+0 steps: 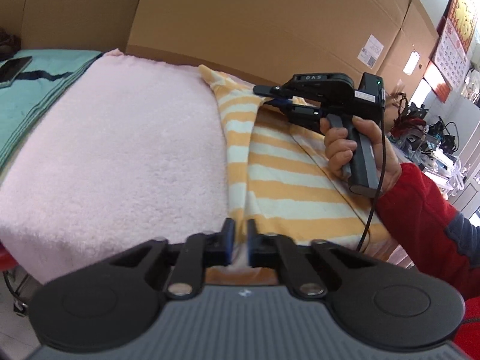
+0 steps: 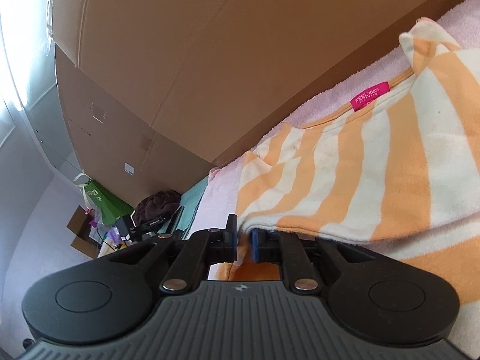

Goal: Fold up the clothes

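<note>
An orange-and-white striped shirt (image 1: 288, 186) lies on a pink fleece blanket (image 1: 120, 156), its left side folded over into a raised ridge. My left gripper (image 1: 241, 240) is shut on the near hem of that fold. In the left wrist view, a hand in a red sleeve holds my right gripper (image 1: 271, 97) at the shirt's far end, its jaws pinching the cloth near the shoulder. The right wrist view shows the right gripper (image 2: 244, 240) shut on the striped shirt (image 2: 375, 174), with the collar and its pink label (image 2: 369, 96) just ahead.
Large cardboard boxes (image 1: 255, 21) stand right behind the blanket. A teal cloth with a phone (image 1: 13, 69) on it lies at the far left. Cluttered shelves (image 1: 435, 132) and a wall calendar (image 1: 453, 51) fill the right; bags and a dark garment (image 2: 156, 204) sit beyond the blanket's end.
</note>
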Available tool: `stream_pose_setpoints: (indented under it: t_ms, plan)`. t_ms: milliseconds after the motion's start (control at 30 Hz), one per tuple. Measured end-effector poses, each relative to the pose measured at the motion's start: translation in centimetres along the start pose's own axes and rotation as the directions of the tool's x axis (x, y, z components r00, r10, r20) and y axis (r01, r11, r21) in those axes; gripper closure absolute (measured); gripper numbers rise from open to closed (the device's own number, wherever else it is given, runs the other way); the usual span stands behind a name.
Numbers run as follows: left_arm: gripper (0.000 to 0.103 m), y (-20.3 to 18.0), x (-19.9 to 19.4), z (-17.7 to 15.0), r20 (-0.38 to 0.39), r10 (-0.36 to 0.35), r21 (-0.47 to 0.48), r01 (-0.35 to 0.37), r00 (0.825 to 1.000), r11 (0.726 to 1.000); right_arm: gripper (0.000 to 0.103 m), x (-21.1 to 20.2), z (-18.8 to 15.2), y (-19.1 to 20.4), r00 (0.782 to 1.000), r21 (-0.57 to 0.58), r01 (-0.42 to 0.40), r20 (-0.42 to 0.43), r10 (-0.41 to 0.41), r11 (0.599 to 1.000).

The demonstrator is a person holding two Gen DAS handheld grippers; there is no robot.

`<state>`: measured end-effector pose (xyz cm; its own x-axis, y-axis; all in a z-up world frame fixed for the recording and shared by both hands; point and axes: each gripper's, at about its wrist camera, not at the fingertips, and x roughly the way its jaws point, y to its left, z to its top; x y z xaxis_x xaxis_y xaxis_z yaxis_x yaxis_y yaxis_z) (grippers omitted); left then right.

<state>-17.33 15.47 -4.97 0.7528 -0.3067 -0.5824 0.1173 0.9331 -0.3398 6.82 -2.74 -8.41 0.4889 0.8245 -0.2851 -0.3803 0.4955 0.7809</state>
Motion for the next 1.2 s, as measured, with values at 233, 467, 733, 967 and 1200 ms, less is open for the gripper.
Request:
stream_pose_setpoints:
  t_ms: [233, 467, 733, 967, 1200]
  plan:
    - [0.103, -4.2, -0.7, -1.4, -0.01, 0.04, 0.091, -0.039, 0.999, 0.995, 0.091, 0.1, 0.1, -0.3, 1.0, -0.002, 0.025, 0.016, -0.025, 1.0]
    - [0.087, -8.1, 0.0, -2.8, -0.032, 0.08, 0.193, -0.072, 0.996, 0.979, 0.086, -0.3, 0.3, -0.3, 1.0, -0.003, 0.014, 0.015, -0.014, 1.0]
    - [0.03, -4.7, -3.2, -4.5, 0.099, 0.303, 0.294, -0.319, 0.948, 0.901, 0.067, -0.4, 0.1, 0.2, 1.0, -0.025, -0.002, -0.003, 0.002, 1.0]
    - [0.038, -0.5, 1.6, -5.2, -0.068, 0.182, 0.299, -0.154, 0.981, 0.942, 0.067, -0.3, -0.1, 0.2, 1.0, -0.027, 0.015, -0.001, -0.015, 1.0]
    - [0.037, 1.2, 0.9, -5.2, -0.053, 0.109, 0.268, -0.091, 0.993, 0.959, 0.065, -0.3, -0.1, 0.1, 1.0, -0.019, 0.022, -0.007, -0.022, 1.0]
